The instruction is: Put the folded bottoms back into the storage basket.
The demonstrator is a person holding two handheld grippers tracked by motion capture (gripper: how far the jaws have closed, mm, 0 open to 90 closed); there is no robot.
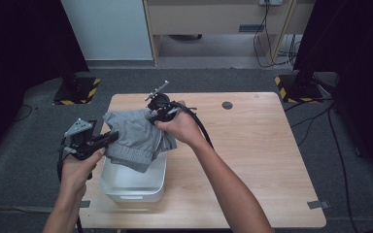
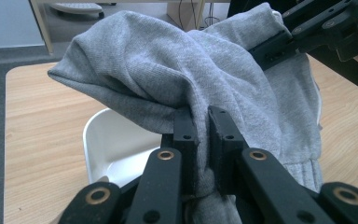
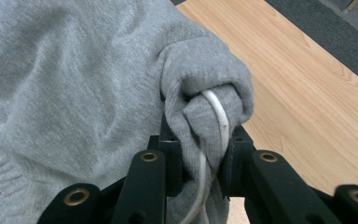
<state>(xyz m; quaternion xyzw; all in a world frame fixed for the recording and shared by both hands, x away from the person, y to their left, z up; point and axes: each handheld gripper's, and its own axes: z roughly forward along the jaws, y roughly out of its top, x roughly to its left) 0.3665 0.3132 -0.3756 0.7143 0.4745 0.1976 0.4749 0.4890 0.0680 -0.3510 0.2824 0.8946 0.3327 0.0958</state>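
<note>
A grey knitted garment (image 1: 135, 137) with ribbed cuffs hangs in the air between both hands, above a white plastic bin (image 1: 135, 187). My left gripper (image 1: 110, 138) is shut on a fold of its left side; in the left gripper view the grey garment (image 2: 168, 70) bunches between the jaws of the left gripper (image 2: 203, 135). My right gripper (image 1: 151, 115) is shut on the far right part. In the right gripper view the right gripper (image 3: 201, 149) pinches the grey garment (image 3: 74, 84) together with a white drawstring (image 3: 218, 114).
The wooden table (image 1: 252, 145) stretches bare to the right, with a dark round hole (image 1: 227, 105) near its far edge. Black stands with yellow-black striped bases (image 1: 77, 92) sit on the grey floor beyond the table. A cable trails from the right hand.
</note>
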